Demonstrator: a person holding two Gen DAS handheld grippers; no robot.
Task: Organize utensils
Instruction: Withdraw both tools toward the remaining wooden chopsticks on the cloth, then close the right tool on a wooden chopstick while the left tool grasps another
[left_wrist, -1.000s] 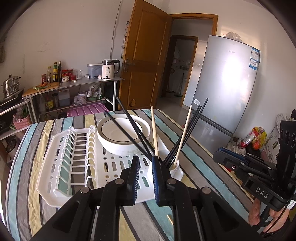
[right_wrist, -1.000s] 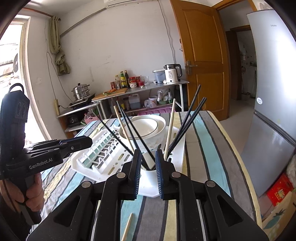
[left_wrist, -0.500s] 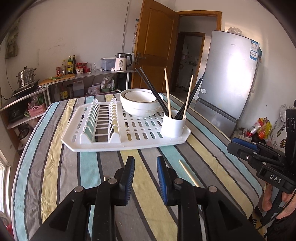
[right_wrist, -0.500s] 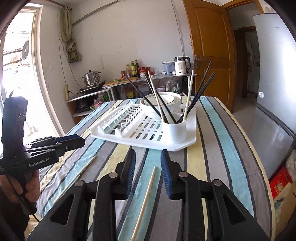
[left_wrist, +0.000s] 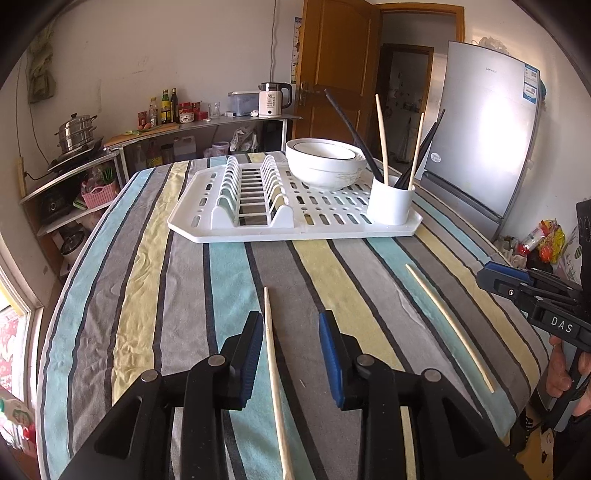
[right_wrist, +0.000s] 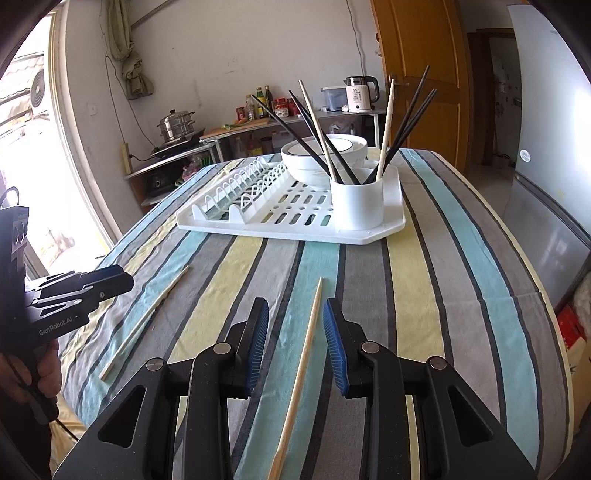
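Two wooden chopsticks lie on the striped tablecloth. My left gripper (left_wrist: 291, 347) is open, its jaws on either side of one wooden chopstick (left_wrist: 274, 369) without closing on it. My right gripper (right_wrist: 295, 339) is open around the other wooden chopstick (right_wrist: 301, 369), which also shows in the left wrist view (left_wrist: 447, 325). The first chopstick shows in the right wrist view (right_wrist: 147, 321) too. A white cup (left_wrist: 390, 205) on the white dish rack (left_wrist: 295, 210) holds several black and wooden chopsticks.
A white bowl (left_wrist: 325, 166) sits on the rack behind the cup. The table's near edge is close below both grippers. A fridge (left_wrist: 484, 125) stands to the right, and shelves with a kettle (left_wrist: 271, 99) and pots at the back.
Both grippers have pulled back from the cup toward the table's near edge, lowered and opened wider. Each now straddles a loose wooden chopstick on the cloth.
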